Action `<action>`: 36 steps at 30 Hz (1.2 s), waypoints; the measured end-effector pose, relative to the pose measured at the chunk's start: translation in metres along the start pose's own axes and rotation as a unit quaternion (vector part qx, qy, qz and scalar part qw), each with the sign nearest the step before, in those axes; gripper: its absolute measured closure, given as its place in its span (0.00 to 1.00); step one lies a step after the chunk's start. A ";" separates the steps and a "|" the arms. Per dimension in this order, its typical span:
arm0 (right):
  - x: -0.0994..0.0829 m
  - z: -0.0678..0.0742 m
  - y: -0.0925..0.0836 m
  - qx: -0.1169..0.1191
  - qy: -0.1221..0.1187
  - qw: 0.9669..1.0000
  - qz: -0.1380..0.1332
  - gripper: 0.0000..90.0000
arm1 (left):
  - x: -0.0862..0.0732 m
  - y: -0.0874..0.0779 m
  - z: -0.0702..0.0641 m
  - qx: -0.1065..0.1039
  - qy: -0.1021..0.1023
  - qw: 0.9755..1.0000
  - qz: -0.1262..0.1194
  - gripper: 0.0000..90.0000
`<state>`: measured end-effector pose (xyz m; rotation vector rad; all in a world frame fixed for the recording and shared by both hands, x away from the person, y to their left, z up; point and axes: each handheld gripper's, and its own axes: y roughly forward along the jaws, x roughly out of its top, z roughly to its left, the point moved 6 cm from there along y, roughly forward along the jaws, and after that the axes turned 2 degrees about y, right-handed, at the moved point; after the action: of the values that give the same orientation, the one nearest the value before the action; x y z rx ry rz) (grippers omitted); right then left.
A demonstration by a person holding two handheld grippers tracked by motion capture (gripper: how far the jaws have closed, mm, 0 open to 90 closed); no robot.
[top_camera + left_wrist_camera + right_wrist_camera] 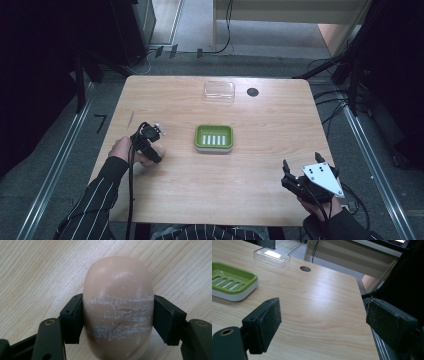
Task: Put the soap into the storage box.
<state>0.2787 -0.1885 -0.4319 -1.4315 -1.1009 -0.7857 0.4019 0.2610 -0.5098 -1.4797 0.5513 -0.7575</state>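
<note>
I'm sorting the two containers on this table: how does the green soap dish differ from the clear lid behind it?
The green soap dish is opaque green on a white base, while the clear lid is transparent. The soap dish has a row of drain slots in its floor; the clear lid looks smooth. The soap dish sits mid-table, the clear lid near the far edge beside a round hole. Both are rounded rectangles, empty, resting on the table.

No readable text, label or number anywhere.

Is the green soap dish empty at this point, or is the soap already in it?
Empty. The soap dish shows its bare slotted floor, and the soap is clamped in the left gripper.
</note>
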 end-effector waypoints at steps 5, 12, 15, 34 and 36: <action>0.000 0.000 0.000 0.002 -0.003 1.000 0.001 0.15 | 0.000 0.000 0.000 0.000 0.008 1.000 -0.003 0.37; 0.000 0.000 0.001 0.001 -0.006 1.000 0.002 0.15 | -0.001 -0.003 -0.002 0.002 0.021 1.000 0.004 0.37; 0.000 0.000 0.000 0.001 -0.001 1.000 0.002 0.15 | 0.000 -0.007 -0.004 0.001 0.024 1.000 -0.002 0.37; -0.001 -0.002 0.001 -0.001 0.002 1.000 0.003 0.15 | 0.012 -0.024 -0.017 0.001 0.051 0.999 -0.017 0.37; 0.000 -0.001 0.000 -0.001 0.001 1.000 0.002 0.15 | 0.014 -0.025 -0.020 -0.002 0.052 0.998 -0.018 0.37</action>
<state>0.2790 -0.1899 -0.4321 -1.4336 -1.0951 -0.7848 0.3937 0.2394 -0.4845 -1.4627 0.6062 -0.8660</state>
